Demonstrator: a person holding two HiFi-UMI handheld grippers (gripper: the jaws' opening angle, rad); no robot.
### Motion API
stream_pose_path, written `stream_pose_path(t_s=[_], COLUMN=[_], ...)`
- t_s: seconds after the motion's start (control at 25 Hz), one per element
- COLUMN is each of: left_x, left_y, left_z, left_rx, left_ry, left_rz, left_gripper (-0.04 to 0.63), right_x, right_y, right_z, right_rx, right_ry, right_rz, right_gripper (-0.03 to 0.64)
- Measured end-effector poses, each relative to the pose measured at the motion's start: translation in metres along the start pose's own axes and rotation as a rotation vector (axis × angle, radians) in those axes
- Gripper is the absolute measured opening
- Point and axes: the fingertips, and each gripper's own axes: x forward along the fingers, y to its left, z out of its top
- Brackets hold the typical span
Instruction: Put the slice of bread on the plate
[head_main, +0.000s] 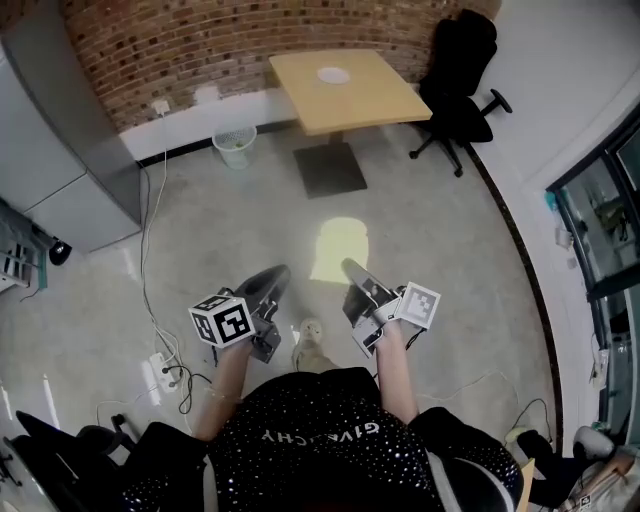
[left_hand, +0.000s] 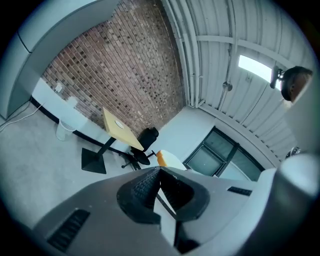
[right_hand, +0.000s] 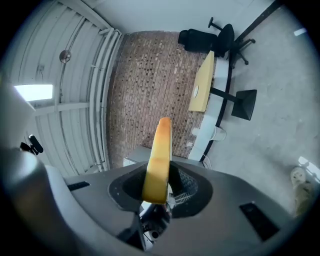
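A pale yellow slice of bread (head_main: 340, 247) is held flat over the floor by my right gripper (head_main: 352, 268), which is shut on its near end. In the right gripper view the slice of bread (right_hand: 159, 157) stands edge-on between the pads of that gripper (right_hand: 159, 175). My left gripper (head_main: 275, 277) hovers beside it to the left, shut with nothing between its pads (left_hand: 145, 187); from there the bread (left_hand: 167, 159) shows just beyond the tips. The white plate (head_main: 333, 75) lies on a light wooden table (head_main: 375, 100) far ahead by the brick wall.
A black office chair (head_main: 460, 70) stands right of the table. A white waste basket (head_main: 235, 146) sits at the wall, and a grey cabinet (head_main: 55, 140) is at the left. Cables and a power strip (head_main: 160, 365) lie on the floor at my left. Glass doors (head_main: 605, 215) are at the right.
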Motion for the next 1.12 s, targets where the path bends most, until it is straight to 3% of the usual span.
stream_pose_path(t_s=[0.2,0.52,0.76,1.12], left_x=[0.049,0.107,0.158,0.206], left_y=[0.016,0.033,0.056,0.072], left_z=[0.038,0.063,0.095,0.149], left_rx=[0.034,0.008,0.036,0.082], left_ry=[-0.011,-0.026,-0.058,-0.103], left_rz=[0.007,0.003,0.012,0.050], left_gripper=[0.012,0.012,0.012,0.012], right_x=[0.034,0.057,0.094,0.150], right_y=[-0.007,-0.024,-0.050,-0.030], right_z=[0.058,0.115,0.162,0.203], right_rx=[-0.042,-0.049,-0.168,-0.146], right_ry=[-0.006,0.002,0.032,0.016], right_rz=[0.010,-0.022,-0.130,-0.061], right_gripper=[0.095,0.095,0.095,0.095])
